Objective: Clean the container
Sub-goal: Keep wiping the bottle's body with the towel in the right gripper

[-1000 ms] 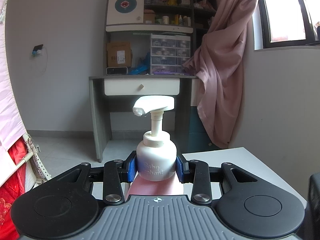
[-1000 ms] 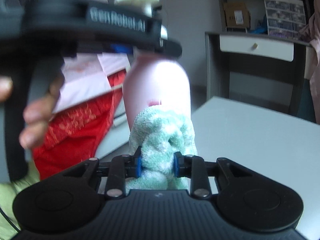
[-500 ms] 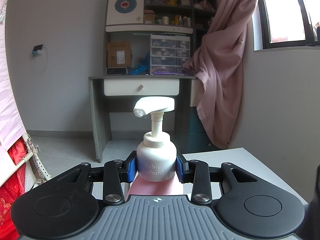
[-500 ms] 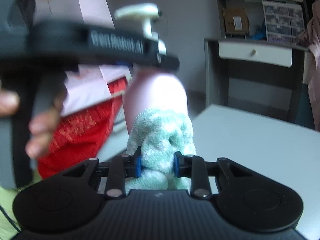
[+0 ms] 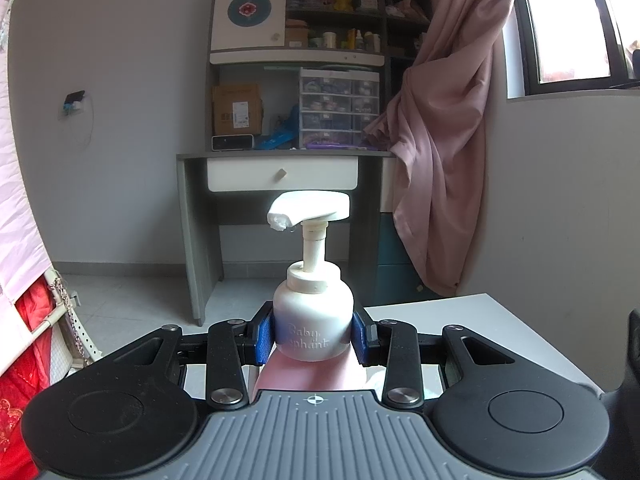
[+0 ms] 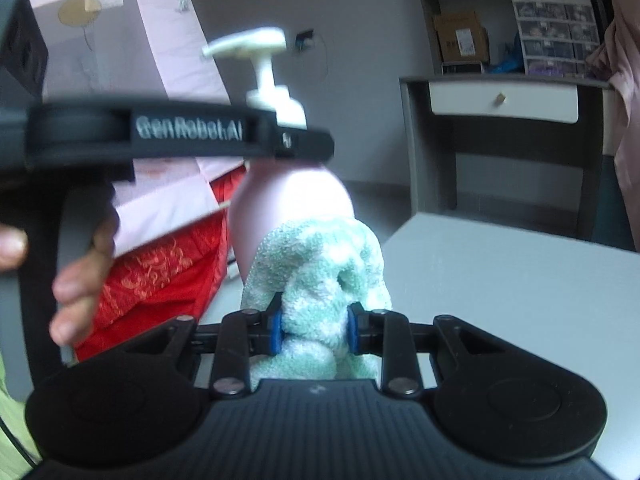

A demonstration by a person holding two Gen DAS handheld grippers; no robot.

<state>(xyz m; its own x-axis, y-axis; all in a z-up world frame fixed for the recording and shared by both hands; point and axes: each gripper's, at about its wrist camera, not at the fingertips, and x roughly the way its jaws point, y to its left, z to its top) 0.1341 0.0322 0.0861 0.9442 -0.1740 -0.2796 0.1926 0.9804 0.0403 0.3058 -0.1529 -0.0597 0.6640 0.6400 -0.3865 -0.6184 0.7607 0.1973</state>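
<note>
Pink and white, the smooth plastic pump bottle (image 5: 313,328) stands upright above the grey table (image 5: 472,324), its nozzle pointing left in the left wrist view. The left gripper (image 5: 313,334) is clamped on its round white shoulder. The right gripper (image 6: 314,330) squeezes a fluffy mint-green towel (image 6: 320,276) against the pink body.

A pump bottle (image 5: 313,320) stands upright above the white bench (image 5: 472,320), with a white upper part, raised lettering, a pale pink lower body and a white pump head. A mint-green terry cloth (image 6: 320,272), bunched up, presses against its pink side.
</note>
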